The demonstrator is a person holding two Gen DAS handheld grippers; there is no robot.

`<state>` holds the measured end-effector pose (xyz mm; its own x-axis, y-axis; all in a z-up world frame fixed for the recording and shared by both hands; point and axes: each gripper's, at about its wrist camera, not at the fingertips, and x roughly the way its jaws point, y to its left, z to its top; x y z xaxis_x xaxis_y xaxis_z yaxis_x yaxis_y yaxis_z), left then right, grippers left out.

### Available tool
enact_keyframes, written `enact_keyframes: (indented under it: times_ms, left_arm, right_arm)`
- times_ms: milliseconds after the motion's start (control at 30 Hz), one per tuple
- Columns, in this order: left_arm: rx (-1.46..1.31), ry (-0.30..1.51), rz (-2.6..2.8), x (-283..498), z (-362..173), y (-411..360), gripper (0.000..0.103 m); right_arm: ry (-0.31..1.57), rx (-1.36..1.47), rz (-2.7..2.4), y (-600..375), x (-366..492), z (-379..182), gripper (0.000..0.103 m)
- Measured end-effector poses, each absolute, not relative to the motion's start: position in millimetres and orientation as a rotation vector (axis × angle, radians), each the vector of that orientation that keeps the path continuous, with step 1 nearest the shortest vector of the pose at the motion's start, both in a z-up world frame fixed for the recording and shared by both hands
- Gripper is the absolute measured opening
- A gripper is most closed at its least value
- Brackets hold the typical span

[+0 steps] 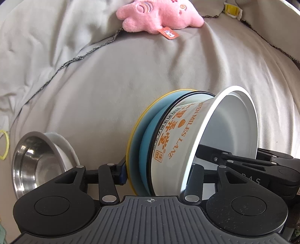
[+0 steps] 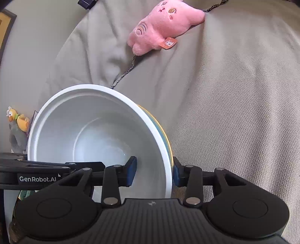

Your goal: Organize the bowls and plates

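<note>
A white bowl with orange lettering [image 1: 180, 135] is nested in a blue plate with a yellow rim [image 1: 144, 131]; the stack is tilted on its side above a grey cloth. My left gripper [image 1: 155, 172] clamps the stack, one blue pad on the plate's back, the other finger hidden inside the bowl. My right gripper [image 2: 154, 171] is shut on the bowl's wall [image 2: 166, 150], one pad inside, one outside against the plate [image 2: 165, 137]. A steel bowl [image 1: 35, 159] nested in a white one lies at the left.
A pink plush toy [image 1: 159, 16] lies on the grey cloth [image 1: 112, 84] at the back; it also shows in the right wrist view [image 2: 161, 26]. A small yellow toy [image 2: 18, 120] stands at the far left. A yellow ring [image 1: 4, 144] lies at the left edge.
</note>
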<state>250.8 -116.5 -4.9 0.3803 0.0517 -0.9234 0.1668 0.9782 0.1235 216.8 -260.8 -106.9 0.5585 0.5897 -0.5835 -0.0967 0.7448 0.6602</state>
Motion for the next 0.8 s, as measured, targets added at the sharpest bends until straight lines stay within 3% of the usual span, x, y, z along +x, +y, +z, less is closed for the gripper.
enact_keyframes:
  times_ms: [333, 500, 600, 700, 800]
  left_arm:
    - [0.109, 1.144, -0.076, 258.7, 3.6, -93.8, 0.032]
    - [0.125, 1.135, -0.063, 263.3, -2.5, -87.7, 0.033]
    - [0.125, 1.135, -0.062, 265.9, -6.1, -82.3, 0.034]
    - [0.139, 1.138, -0.065, 265.2, -8.5, -76.9, 0.034]
    - [0.182, 1.126, -0.078, 260.8, -6.7, -77.3, 0.034]
  right_arm:
    - [0.879, 0.682, 0.479, -271.2, 219.5, -109.5, 0.043]
    - [0.910, 0.695, 0.513, -263.7, 226.4, -111.9, 0.045]
    - [0.930, 0.719, 0.535, -260.7, 233.3, -109.0, 0.055]
    - [0.942, 0.708, 0.546, -257.5, 238.4, -108.7, 0.054]
    - [1.001, 0.681, 0.546, -249.2, 240.1, -114.0, 0.045]
